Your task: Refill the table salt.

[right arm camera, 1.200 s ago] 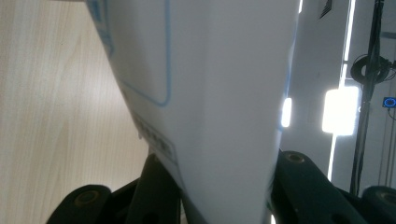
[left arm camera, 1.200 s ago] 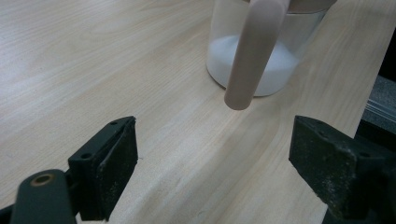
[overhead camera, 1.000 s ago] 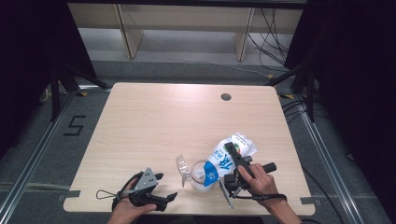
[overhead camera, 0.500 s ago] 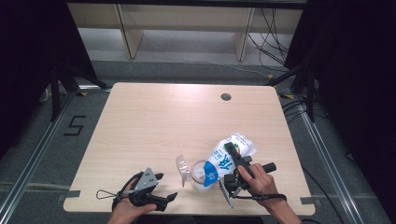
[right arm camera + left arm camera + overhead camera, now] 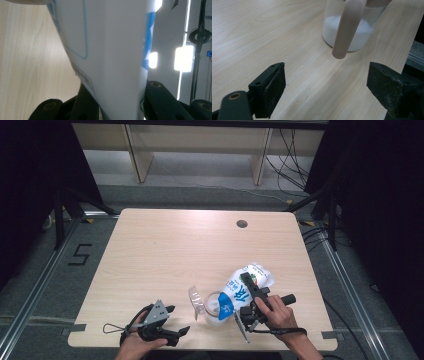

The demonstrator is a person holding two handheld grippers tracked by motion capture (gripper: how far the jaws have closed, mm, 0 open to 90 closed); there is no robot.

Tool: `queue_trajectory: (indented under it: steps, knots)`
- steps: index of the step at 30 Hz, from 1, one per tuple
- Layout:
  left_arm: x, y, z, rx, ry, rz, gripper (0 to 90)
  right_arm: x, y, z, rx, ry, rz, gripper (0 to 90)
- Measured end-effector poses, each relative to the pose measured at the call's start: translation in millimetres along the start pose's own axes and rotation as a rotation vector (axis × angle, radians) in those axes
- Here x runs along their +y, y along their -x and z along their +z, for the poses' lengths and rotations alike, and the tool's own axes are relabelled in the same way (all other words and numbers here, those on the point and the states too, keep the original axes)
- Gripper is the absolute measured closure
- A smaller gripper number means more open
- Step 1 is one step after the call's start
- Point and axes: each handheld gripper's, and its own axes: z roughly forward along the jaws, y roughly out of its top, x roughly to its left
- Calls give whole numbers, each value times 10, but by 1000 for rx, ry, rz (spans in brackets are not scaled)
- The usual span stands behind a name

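Item: white bag point(image 5: 245, 287) with blue print, held tilted over the near right part of the surface point(image 5: 175, 250), its lower end pointing down and left toward the mouth of a clear jar point(image 5: 212, 307). In the right gripper view the bag's point(image 5: 110, 50) white side with blue lines rises between the two black jaws.

Right hand-held gripper point(image 5: 250, 292): clamped on the bag, jaws pressed against both its sides; the person's right hand point(image 5: 275, 312) grips the handle.

Jar: upright on the surface, directly under the bag's low end, with white powder point(image 5: 348, 32) lying in its bottom; a pale handle-like strip point(image 5: 347, 30) runs down its front. A clear lid-like piece point(image 5: 195, 297) stands just beside it on the left.

Left hand-held gripper point(image 5: 177, 320): jaws wide apart, holding nothing, low over the surface near its front edge, left of the jar and apart from it, pointing toward it.

Surface: light wood, with a round hole point(image 5: 242, 224) near the far edge.
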Motion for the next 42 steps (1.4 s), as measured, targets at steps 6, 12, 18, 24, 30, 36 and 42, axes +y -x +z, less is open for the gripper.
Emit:
queue_trajectory:
  steps: [6,12,18,24,30,36,42]
  knots:
    - [-1,-2,4,-2,5,3,152,1,-2,-3,0,-2,4,741]
    - [3,-11,1,-3,3,19,152,-2,-11,-3,-5,-1,15,743]
    - [3,-8,0,-2,3,16,152,0,-18,-8,0,-5,31,750]
    - [0,-2,2,-2,4,6,152,-1,-28,-8,-10,-6,47,759]
    - [1,-8,4,-5,7,16,152,-3,2,-22,2,-21,-9,794]
    - [2,-9,2,-4,1,20,152,-6,-23,-16,9,-10,4,837]
    - [-2,0,5,-4,2,2,152,-4,-37,-18,18,-14,16,839]
